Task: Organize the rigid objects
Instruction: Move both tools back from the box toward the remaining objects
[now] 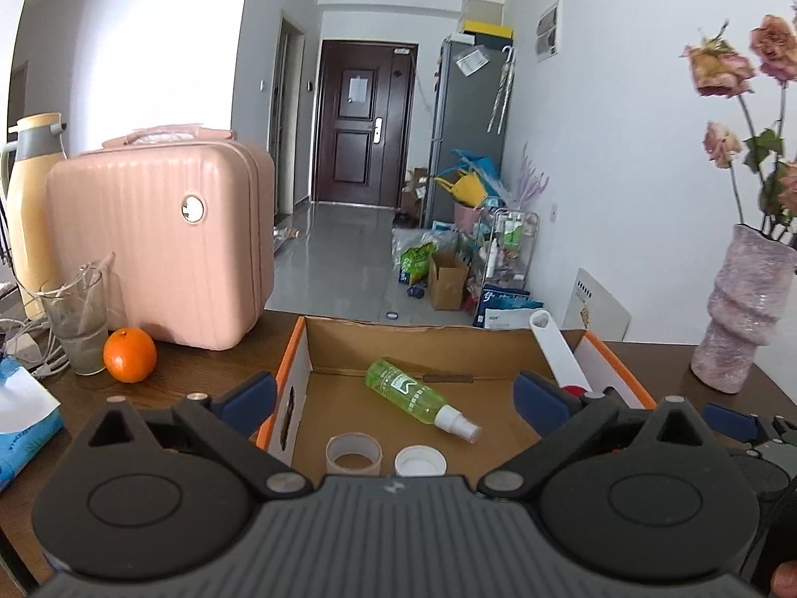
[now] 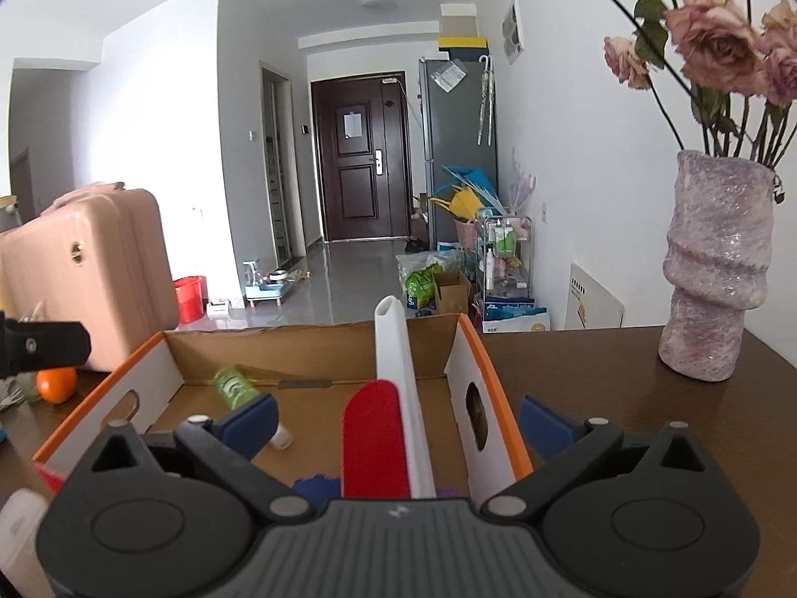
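Both tongs, left tongs (image 1: 393,393) and right tongs (image 2: 398,416), gape empty; the leaning lint brush (image 2: 393,398), centre frame, could topple from the box (image 2: 319,349).

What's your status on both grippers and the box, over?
Left gripper open, empty. Right gripper open, empty. Cardboard box holds green spray bottle, lint brush. Nothing blocking.

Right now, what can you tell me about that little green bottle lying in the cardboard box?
The green spray bottle is a slim cylinder of clear plastic that looks filled with yellow-green liquid. It has a green-and-white label on its body, a white spray head and a clear cap over the nozzle. It lies flat on its side on the floor of the cardboard box, slanted, with the cap end pointing toward the near side. Nothing grips it; it touches only the box floor.
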Demonstrator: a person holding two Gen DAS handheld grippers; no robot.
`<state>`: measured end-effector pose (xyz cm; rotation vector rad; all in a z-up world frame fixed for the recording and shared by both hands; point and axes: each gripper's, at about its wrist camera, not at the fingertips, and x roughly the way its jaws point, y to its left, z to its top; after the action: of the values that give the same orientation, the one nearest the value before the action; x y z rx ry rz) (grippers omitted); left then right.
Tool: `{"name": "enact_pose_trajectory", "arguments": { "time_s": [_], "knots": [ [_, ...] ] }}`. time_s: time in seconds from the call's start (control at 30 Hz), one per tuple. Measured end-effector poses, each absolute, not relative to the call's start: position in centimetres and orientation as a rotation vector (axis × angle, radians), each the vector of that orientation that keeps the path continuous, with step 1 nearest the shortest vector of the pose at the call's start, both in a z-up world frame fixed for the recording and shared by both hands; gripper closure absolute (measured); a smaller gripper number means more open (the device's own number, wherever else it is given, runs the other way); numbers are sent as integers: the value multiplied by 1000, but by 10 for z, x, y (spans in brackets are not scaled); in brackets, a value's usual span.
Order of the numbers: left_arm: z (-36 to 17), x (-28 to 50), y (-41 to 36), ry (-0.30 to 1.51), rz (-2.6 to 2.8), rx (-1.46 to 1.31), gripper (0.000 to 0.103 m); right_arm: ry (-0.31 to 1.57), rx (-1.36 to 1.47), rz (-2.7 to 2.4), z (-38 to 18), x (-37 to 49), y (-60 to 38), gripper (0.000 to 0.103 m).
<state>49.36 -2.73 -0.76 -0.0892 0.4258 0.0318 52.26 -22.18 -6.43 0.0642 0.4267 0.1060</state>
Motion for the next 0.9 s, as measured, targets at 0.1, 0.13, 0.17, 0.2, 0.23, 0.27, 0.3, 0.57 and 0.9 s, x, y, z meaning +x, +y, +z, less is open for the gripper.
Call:
{"name": "enact_pose_trajectory", "arguments": {
  "time_s": [0.1,0.13,0.17,0.2,0.23,0.27,0.3,0.57,0.9],
  "knots": [
    [-9,477,-23,404,35,-91,0,414,55,109,-64,505,-220,0],
    [-9,472,-22,400,36,-91,0,409,53,110,-64,500,-219,0],
    [-10,467,-20,399,39,-88,0,405,50,112,-63,495,-219,0],
    [-10,462,-18,397,43,-87,0,403,43,116,-63,488,-218,0],
    [-11,458,-16,394,48,-87,0,399,39,119,-63,483,-216,0],
    [-11,452,-14,391,54,-85,0,396,35,122,-63,477,-216,0],
    [-11,448,-12,388,54,-84,0,394,32,126,-63,471,-215,0],
    [-13,404,-5,359,68,-64,0,387,25,143,-63,428,-212,0],
    [-22,350,-3,354,59,-39,0,401,9,170,-73,374,-200,0]
  ]
}}
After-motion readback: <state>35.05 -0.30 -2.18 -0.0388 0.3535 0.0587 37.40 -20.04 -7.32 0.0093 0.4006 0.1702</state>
